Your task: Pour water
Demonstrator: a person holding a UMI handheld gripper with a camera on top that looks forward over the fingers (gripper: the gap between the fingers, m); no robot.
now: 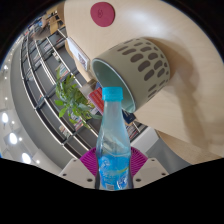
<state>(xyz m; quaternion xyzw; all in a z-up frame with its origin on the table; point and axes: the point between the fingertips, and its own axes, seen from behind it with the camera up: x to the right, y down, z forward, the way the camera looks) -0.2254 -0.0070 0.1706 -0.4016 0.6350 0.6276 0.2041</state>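
Note:
My gripper (112,165) is shut on a clear plastic water bottle (112,140) with a light blue cap (112,95) and a blue label. The magenta pads (88,160) press on both sides of the bottle's body. The whole view is tilted. Just beyond the bottle's cap is a beige and teal cup-like container (135,68) with oval cut-outs in its sleeve; its teal opening (104,72) faces the bottle top.
A green leafy plant (72,100) stands to the left behind the bottle. A pale surface (165,30) with a round pink disc (103,12) lies beyond the container. Dark railings or shelving (40,70) and lit spots run along the left.

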